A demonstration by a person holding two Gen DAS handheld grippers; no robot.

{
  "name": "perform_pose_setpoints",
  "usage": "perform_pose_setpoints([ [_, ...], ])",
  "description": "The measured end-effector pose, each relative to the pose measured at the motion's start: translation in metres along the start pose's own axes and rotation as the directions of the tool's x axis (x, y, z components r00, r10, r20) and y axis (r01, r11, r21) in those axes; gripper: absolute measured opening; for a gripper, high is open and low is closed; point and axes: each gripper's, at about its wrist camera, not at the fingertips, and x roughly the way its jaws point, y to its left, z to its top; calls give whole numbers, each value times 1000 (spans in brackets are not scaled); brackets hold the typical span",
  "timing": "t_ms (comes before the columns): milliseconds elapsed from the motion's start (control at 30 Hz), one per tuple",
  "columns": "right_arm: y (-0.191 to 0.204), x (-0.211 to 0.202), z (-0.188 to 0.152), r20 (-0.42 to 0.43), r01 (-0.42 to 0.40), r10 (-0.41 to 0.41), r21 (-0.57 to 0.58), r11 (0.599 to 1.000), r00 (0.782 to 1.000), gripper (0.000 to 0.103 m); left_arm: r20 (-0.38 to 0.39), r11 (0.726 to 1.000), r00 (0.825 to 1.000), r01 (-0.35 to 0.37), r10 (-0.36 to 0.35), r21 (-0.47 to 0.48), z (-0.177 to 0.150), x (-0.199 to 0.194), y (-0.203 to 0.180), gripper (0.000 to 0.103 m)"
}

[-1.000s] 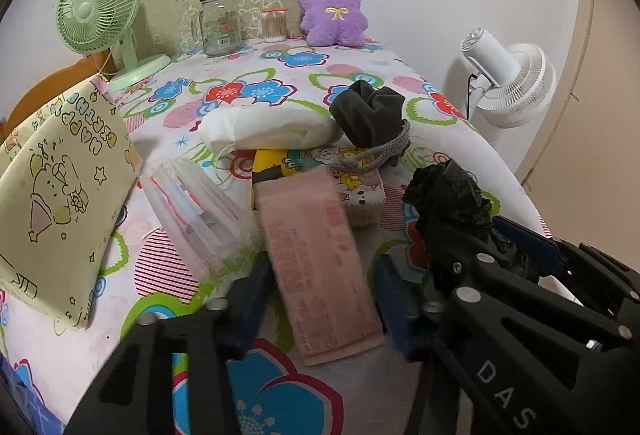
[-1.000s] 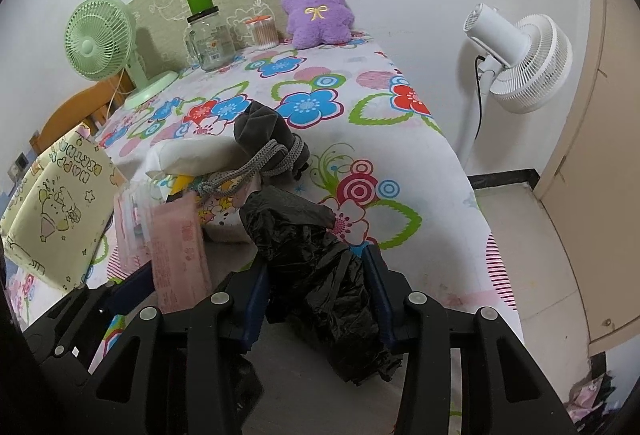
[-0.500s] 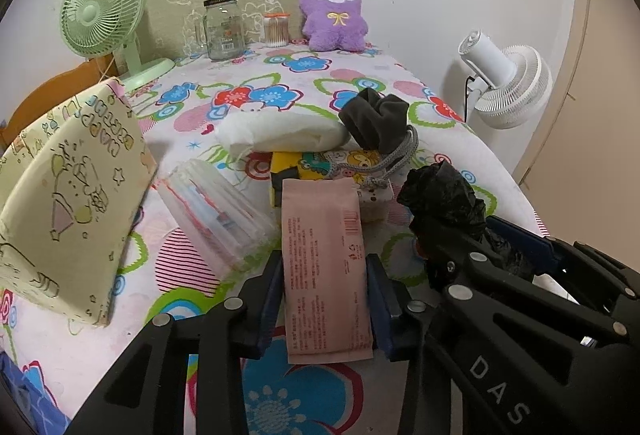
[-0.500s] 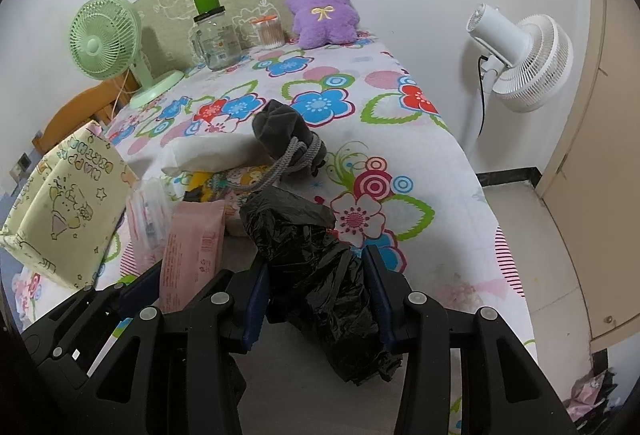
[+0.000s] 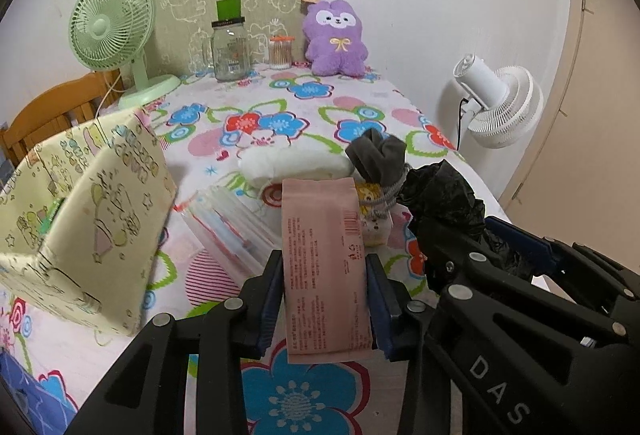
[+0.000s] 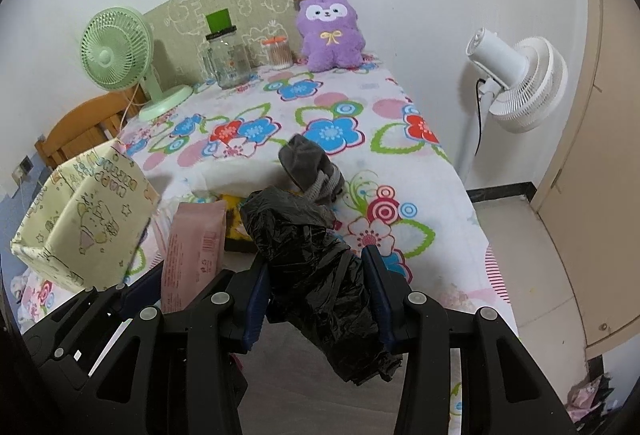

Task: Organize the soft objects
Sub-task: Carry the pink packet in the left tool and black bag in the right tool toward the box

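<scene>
While the left wrist view looks down over the flowered worktop [image 5: 280,103], the left gripper [image 5: 325,299] has its jaws clamped on a pink packet [image 5: 324,267], blue pads pressing both long edges, the packet standing up between them and clear of the cloth. Just left of the jaws lies a clear sleeve of striped items [image 5: 232,231] (too blurred to name), and further left a pale yellow cartoon-print box [image 5: 92,227] stands open. Ahead of the jaws sit a white soft bundle [image 5: 296,165] and a grey drawstring pouch [image 5: 378,159]. To the right, the right gripper [image 5: 516,247] carries a crumpled black plastic bag [image 5: 444,199]. Far ahead: a green fan [image 5: 112,31], a glass jar [image 5: 229,49] and a purple plush toy [image 5: 337,39].

Over to the right wrist view: the right gripper [image 6: 316,291] has its jaws closed on the black plastic bag [image 6: 316,267], which bulges out ahead of and below the pads. Left of these jaws the pink packet [image 6: 192,255] rises from the left gripper [image 6: 156,279]. Beyond it the yellow box [image 6: 84,223]; ahead of the jaws, the grey pouch [image 6: 308,163]. Off to the right, a white fan [image 6: 516,83] stands beside the worktop.
</scene>
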Motion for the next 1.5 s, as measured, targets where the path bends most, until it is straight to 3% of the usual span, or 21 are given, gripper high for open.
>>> perform_pose_setpoints([
  [867, 34, -57, 39, 100, 2, -1, -5, 1000, 995, 48, 92, 999, 996, 12, -17, 48, 44, -56, 18, 40],
  [1500, 91, -69, 60, 137, -30, 38, -66, 997, 990, 48, 141, 1000, 990, -21, 18, 22, 63, -77, 73, 40],
])
